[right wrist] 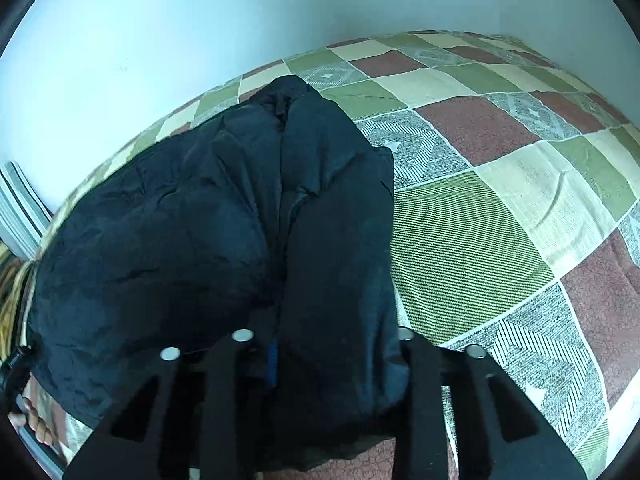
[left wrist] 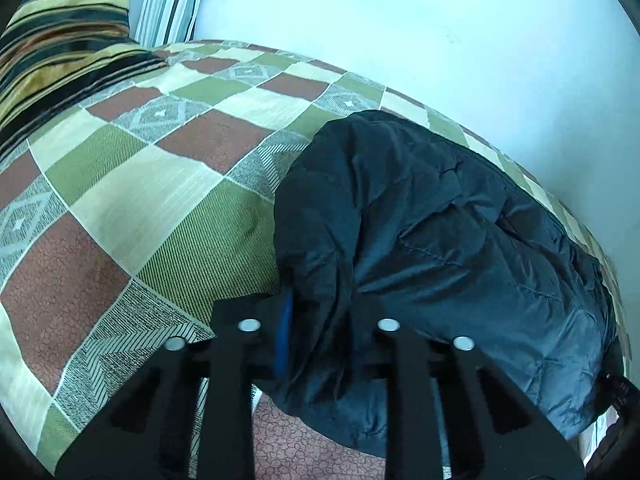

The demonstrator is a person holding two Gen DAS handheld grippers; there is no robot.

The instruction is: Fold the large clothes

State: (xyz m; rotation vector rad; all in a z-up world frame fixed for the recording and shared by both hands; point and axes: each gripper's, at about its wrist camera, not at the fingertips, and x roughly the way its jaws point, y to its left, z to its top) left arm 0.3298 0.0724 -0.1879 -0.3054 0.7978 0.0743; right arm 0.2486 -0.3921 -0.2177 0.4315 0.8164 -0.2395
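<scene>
Bunched between the jaws of each tool, right under both wrist cameras, is the near hem of a dark puffy jacket (left wrist: 432,216). It lies on a bed (left wrist: 132,200) covered in a patchwork of green, cream and rust squares, with its far side close to the pale wall (left wrist: 400,16) and its collar end pointing away in the right wrist view. Judging by the quilted, shiny shell, it should be light and soft but bulky and slick, so it will likely spring back and slide unless plenty of fabric is gathered. Stitched edges and the hem seem the surest places to hold. A striped pillow (left wrist: 60,40) sits at the bed's far left corner. Left tool (left wrist: 316,320) is clenched on the hem's left corner, one blue pad showing against the cloth; right tool (right wrist: 324,340) grips the hem's right part likewise.
</scene>
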